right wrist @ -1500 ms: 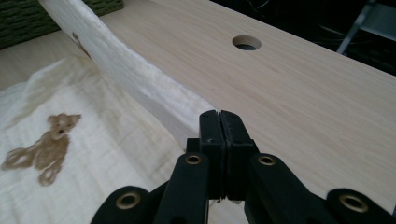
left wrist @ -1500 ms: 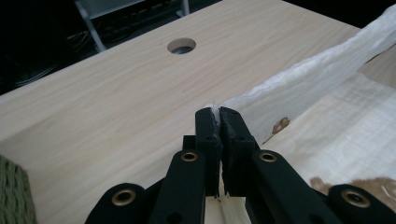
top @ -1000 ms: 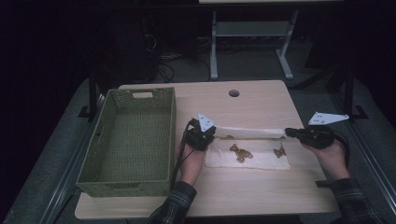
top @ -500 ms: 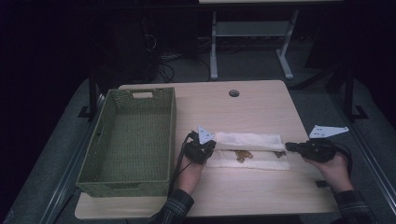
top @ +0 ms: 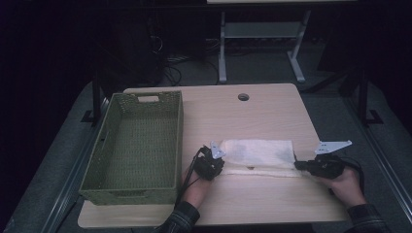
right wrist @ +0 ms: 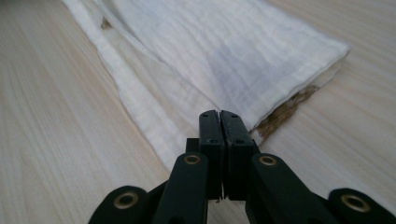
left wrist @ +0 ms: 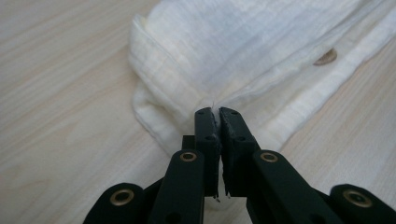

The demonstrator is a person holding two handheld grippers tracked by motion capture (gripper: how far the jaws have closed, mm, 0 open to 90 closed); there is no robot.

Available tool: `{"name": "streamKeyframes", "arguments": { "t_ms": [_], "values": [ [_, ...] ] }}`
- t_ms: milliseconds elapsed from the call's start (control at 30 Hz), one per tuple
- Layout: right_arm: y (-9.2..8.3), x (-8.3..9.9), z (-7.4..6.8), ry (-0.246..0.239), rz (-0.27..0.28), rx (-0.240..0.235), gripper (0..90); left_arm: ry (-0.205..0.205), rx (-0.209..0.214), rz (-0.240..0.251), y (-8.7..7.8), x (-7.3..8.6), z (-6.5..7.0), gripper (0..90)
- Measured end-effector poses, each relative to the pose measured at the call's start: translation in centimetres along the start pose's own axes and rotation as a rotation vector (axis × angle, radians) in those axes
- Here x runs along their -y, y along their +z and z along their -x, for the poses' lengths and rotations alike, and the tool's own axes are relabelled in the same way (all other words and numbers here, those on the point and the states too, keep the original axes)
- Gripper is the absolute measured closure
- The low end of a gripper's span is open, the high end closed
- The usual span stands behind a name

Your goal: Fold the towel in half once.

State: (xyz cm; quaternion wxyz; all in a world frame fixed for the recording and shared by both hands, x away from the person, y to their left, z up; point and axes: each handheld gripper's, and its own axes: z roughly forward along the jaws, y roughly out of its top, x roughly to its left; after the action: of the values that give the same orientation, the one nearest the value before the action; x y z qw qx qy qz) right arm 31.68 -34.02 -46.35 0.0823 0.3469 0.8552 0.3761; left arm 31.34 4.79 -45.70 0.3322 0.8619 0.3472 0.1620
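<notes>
You have one white cloth (top: pixel 260 156), one green woven basket (top: pixel 133 145) and one wooden table (top: pixel 272 114) before you, and you hold two grippers, one in each hand. The cloth lies flat on the table just to the right of the basket, apart from it, and it is folded along its length, so that an upper layer covers most of a lower one and a narrow strip of the lower layer shows along the near edge. Its fabric is thin and a little wrinkled, and small brown patches show at the edges where the layers part. Your left gripper (left wrist: pixel 216 112) is at the end of the cloth nearer to the basket; its jaws are closed tight on a pinch of the folded edge. Your right gripper (right wrist: pixel 219 114) is at the far end from the basket, jaws pressed together at the cloth's corner; a thin layer seems to be between them, but this is hard to see. How far the brown marks go under the fold is hidden. In the high view the room behind the table is too dark to make out.
</notes>
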Motion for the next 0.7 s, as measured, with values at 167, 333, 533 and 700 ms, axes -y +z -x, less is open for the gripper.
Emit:
{"name": "streamKeyframes", "arguments": {
  "t_ms": [167,333,533,700],
  "values": [
    [0.2,0.1,-0.1,-0.007,-0.018,0.002,88.0,0.005,0.015,-0.024,0.2,0.3,0.1,85.2],
    [0.1,0.3,-0.2,-0.021,-0.024,0.007,87.9,0.013,0.042,-0.039,-0.1,0.4,0.6,85.1],
    [-0.7,1.0,0.2,0.005,-0.029,0.018,87.8,0.033,0.092,-0.046,-0.6,0.8,1.9,84.0],
    [-1.1,1.2,0.5,0.011,-0.026,-0.012,77.1,0.017,0.119,-0.034,-1.1,0.6,2.1,71.1]
  ]
}}
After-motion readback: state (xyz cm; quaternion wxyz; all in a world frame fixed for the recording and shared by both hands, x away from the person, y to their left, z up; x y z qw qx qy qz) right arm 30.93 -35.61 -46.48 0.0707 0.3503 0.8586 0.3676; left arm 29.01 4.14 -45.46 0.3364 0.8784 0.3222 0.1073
